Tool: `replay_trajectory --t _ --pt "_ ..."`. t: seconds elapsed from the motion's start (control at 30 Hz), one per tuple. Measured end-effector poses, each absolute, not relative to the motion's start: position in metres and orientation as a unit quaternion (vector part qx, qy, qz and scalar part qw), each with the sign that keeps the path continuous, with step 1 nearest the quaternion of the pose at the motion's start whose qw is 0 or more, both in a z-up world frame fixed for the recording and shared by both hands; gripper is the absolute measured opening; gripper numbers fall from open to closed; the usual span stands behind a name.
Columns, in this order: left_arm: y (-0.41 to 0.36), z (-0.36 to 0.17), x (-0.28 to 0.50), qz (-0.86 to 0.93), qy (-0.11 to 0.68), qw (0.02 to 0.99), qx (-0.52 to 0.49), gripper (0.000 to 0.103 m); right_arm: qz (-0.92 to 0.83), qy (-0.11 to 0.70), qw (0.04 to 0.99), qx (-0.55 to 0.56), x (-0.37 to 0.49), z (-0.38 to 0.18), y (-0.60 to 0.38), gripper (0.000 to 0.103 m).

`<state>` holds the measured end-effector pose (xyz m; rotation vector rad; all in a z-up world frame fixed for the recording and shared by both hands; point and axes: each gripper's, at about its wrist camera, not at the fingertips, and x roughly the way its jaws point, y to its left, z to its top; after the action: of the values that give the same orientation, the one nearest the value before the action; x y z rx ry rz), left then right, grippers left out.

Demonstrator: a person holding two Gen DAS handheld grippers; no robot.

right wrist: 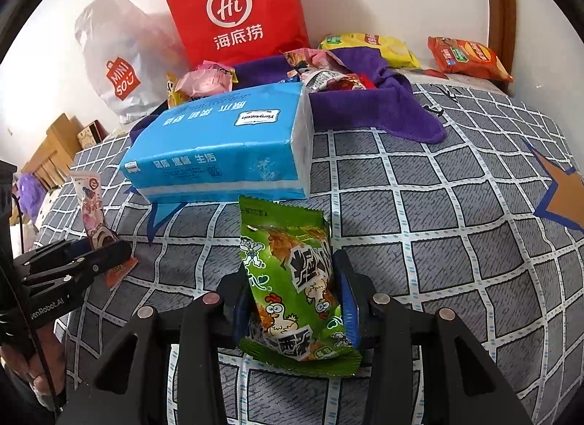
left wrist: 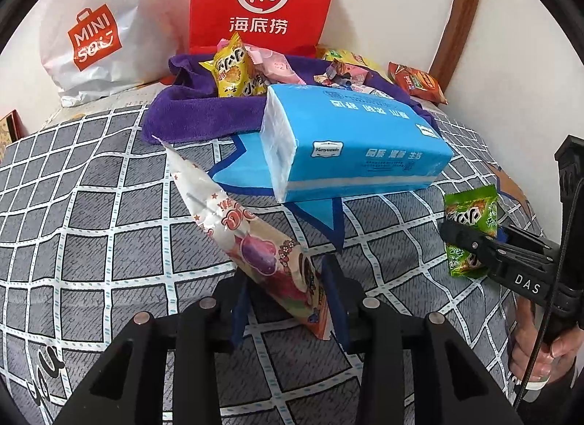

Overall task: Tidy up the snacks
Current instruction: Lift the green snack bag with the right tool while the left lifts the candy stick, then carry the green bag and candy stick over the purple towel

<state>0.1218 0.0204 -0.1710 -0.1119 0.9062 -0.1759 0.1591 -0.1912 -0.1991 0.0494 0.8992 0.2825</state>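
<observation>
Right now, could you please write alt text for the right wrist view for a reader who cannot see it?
The right gripper holds a green snack packet upright between its fingers above a grey checked bedspread. Behind it lies a blue tissue pack, then a purple cloth strewn with snacks, with a red paper bag against the wall.

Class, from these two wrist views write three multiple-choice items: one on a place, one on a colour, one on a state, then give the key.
1. Where does the blue tissue pack lie?
A. on the checked bedspread
B. inside the red bag
C. on the floor

2. What colour is the snack packet in the right gripper?
A. red
B. green
C. pink

3. What is the left gripper doing?
A. hanging open
B. gripping a long snack packet
C. gripping the purple cloth

Key: A, it rests on the bedspread; B, its wrapper is green; B, the fingers close on that packet.
</observation>
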Motion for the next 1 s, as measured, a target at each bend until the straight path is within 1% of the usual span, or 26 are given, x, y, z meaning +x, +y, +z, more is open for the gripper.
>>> replay_trajectory --t 0.1,0.2,0.23,0.33,0.53,0.67,1.0 --pt "0.022 -0.171 0.122 -0.087 0.439 0.892 -0.059 0.033 0.135 0.432 0.891 0.024 0.158 -0.199 -0.191 0.04" --pt "0.027 -0.169 0.121 -0.095 0.455 0.882 -0.08 0.029 0.131 0.432 0.892 0.019 0.155 -0.197 -0.191 0.039" --pt "0.03 -0.166 0.12 -0.098 0.459 0.878 -0.089 0.026 0.13 0.433 0.892 0.018 0.153 -0.197 -0.192 0.039" --pt "0.032 -0.155 0.116 -0.096 0.453 0.882 -0.089 0.021 0.134 0.435 0.89 0.032 0.148 -0.189 -0.195 0.038" --pt "0.034 -0.132 0.107 -0.095 0.435 0.891 -0.089 0.02 0.137 0.401 0.906 0.017 0.13 -0.155 -0.192 0.038" --pt "0.038 -0.118 0.099 -0.103 0.427 0.892 -0.107 0.02 0.14 0.393 0.909 0.012 0.12 -0.141 -0.19 0.038" --pt "0.037 -0.079 0.086 -0.11 0.415 0.896 -0.113 0.02 0.145 0.37 0.918 -0.009 0.102 -0.105 -0.183 0.038"
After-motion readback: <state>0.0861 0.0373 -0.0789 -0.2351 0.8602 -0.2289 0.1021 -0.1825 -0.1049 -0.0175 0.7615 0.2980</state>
